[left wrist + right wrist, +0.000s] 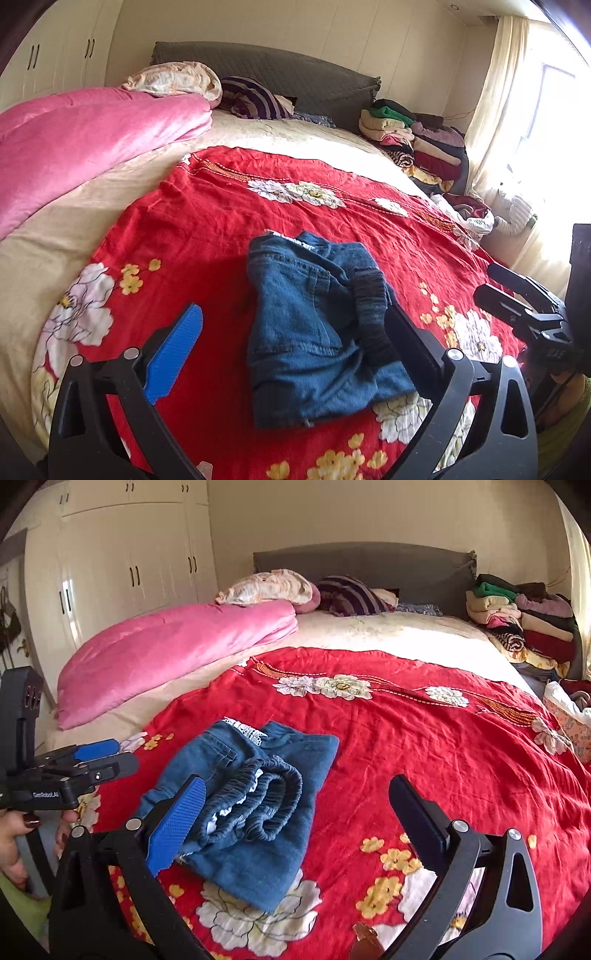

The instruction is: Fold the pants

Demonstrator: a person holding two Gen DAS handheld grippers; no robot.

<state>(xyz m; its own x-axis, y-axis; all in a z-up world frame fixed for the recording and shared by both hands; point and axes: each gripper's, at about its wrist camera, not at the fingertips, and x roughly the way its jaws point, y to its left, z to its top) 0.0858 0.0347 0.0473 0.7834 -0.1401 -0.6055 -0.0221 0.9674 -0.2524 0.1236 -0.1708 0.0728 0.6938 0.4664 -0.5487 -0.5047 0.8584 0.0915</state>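
Observation:
The blue denim pants (314,332) lie folded in a compact bundle on the red flowered bedspread (207,229), with the dark elastic waistband (371,314) on top. They also show in the right wrist view (258,805), with the waistband (258,805) bunched on top. My left gripper (295,339) is open and empty, its fingers on either side of the bundle, just above it. My right gripper (299,812) is open and empty, with the bundle by its blue left finger (177,823). Each gripper shows in the other's view, the right one (517,295) and the left one (103,757).
A pink quilt (81,147) lies along the left of the bed. Pillows (177,79) and a grey headboard (295,70) are at the far end. A stack of folded clothes (417,140) sits at the far right. White wardrobes (118,561) stand on the left.

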